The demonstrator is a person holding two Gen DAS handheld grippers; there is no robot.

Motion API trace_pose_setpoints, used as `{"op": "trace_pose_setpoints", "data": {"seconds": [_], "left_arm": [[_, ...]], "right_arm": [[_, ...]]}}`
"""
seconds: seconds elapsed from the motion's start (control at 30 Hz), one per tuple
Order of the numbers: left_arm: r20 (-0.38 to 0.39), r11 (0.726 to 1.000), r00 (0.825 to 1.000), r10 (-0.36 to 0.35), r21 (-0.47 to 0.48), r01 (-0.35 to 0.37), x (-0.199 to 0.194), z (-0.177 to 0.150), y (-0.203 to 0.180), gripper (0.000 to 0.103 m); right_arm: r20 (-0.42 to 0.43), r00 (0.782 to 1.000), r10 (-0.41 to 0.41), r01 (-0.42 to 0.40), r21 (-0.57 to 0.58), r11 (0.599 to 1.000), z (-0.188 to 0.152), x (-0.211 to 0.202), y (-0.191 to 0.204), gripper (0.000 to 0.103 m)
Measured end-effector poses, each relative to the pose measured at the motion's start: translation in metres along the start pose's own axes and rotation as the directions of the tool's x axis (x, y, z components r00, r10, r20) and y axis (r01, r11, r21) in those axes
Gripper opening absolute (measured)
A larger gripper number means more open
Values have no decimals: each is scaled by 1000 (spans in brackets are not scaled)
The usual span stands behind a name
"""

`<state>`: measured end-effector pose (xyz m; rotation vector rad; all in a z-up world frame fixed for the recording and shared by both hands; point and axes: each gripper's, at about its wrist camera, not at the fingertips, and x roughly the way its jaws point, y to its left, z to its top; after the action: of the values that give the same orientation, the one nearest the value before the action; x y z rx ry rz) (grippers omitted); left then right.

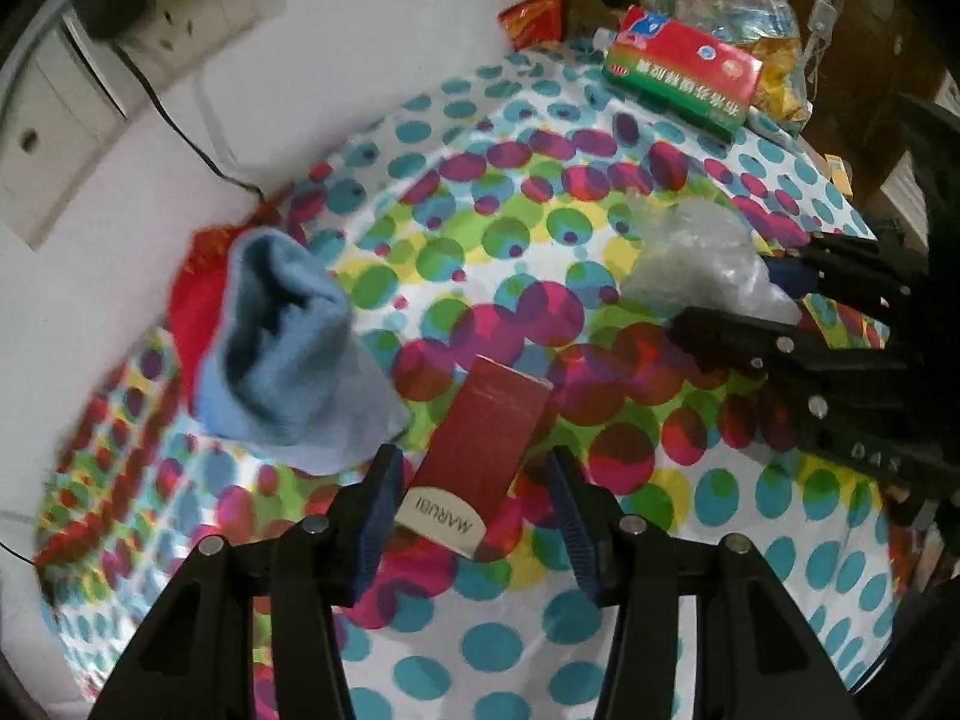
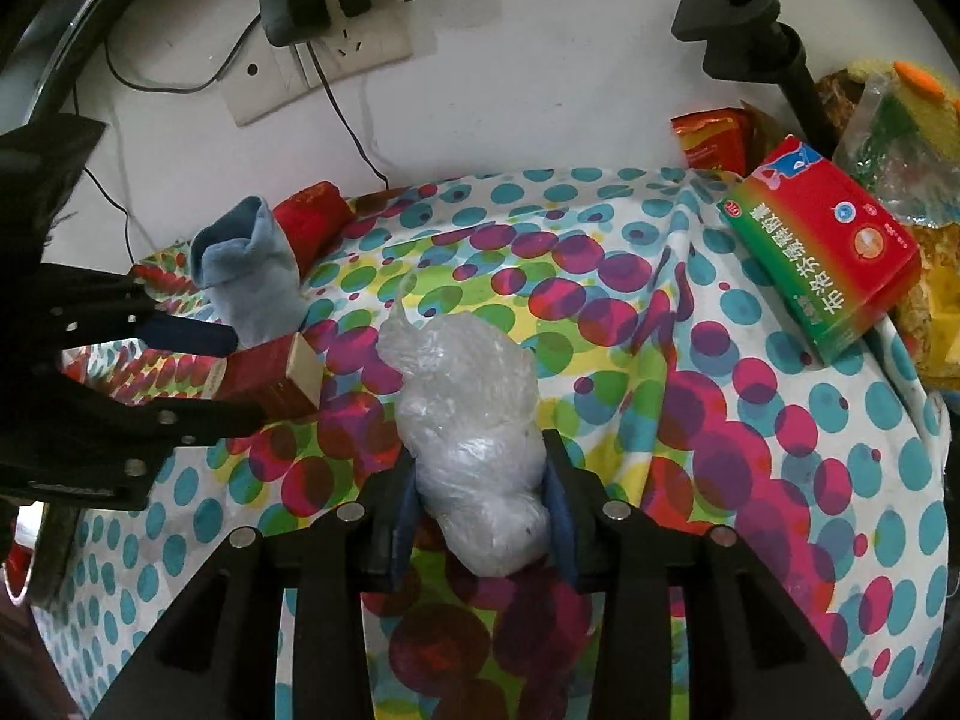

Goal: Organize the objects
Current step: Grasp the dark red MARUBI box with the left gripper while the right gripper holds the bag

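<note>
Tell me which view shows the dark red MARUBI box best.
The left wrist view: the dark red MARUBI box lies between the open left tool, label readable. The right wrist view shows only its end, partly hidden by that tool's fingers.

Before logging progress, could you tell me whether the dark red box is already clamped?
No, the left hand-held gripper stands open around the dark red box.

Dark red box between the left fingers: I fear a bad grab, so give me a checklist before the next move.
1. Dark red box lies between the left gripper pads: ok.
2. Left pads pressing it: not ok, gaps on both sides.
3. Blue sock clear of the left pads: cannot tell.
4. Right gripper clamped on the clear plastic bag: ok.
5. Bag apart from the box: ok.
</note>
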<state>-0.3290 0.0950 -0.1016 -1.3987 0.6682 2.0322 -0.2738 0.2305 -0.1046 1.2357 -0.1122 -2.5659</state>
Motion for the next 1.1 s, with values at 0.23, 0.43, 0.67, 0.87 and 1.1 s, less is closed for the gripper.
{"op": "trace_pose_setpoints", "data": {"seconds": [0.23, 0.43, 0.67, 0.87, 1.1], "left_arm": [[25, 994, 999, -40, -104, 42, 8, -14, 0, 45], [46, 971, 997, -65, -228, 74, 7, -32, 7, 30], [51, 963, 997, -63, -259, 74, -9, -53, -8, 30], [49, 963, 997, -59, -259, 70, -31, -74, -16, 30], [51, 956, 998, -33, -288, 47, -52, -101, -15, 30]], "right_arm": [[-3, 1000, -17, 17, -22, 1000, 0, 5, 5, 40], [-6, 999, -45, 45, -44, 998, 0, 6, 10, 40], [-11, 996, -87, 86, -77, 993, 1, 8, 17, 40], [-12, 994, -106, 105, -91, 990, 1, 8, 20, 40], [-15, 990, -139, 137, -117, 984, 1, 10, 27, 40]]}}
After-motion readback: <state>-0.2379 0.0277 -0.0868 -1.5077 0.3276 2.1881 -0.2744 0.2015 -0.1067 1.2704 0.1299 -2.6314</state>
